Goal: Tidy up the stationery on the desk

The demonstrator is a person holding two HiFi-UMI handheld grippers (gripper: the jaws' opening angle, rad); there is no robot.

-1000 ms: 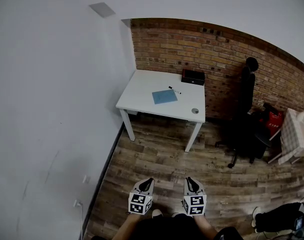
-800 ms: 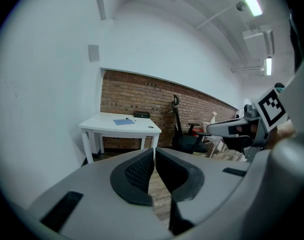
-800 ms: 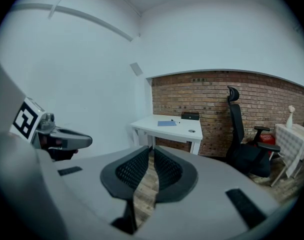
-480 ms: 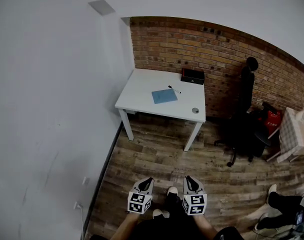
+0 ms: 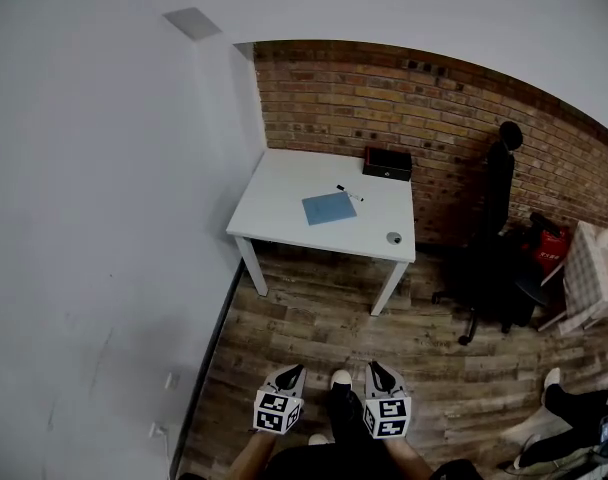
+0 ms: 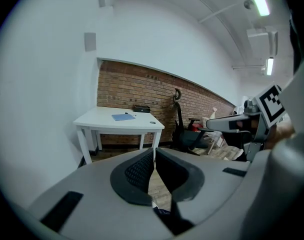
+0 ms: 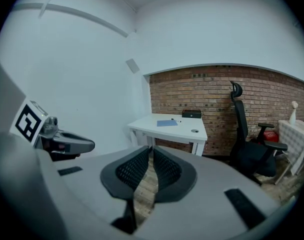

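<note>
The left gripper (image 5: 293,371) and right gripper (image 5: 376,366) are held low over the wood floor (image 5: 314,318), jaws pressed together, nothing gripped. Well apart, 1 blue notebook (image 5: 329,208), 1 pen (image 5: 348,193) just beside it and 1 black box (image 5: 387,162) are seen on the white desk (image 5: 274,203).

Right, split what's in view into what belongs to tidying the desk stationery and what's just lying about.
Belongs to the job: flat blue pad, pen, black box and small round item, all on the white desk.

Just lying about: black office chair, red object beside it, checked cloth at the right edge.
</note>
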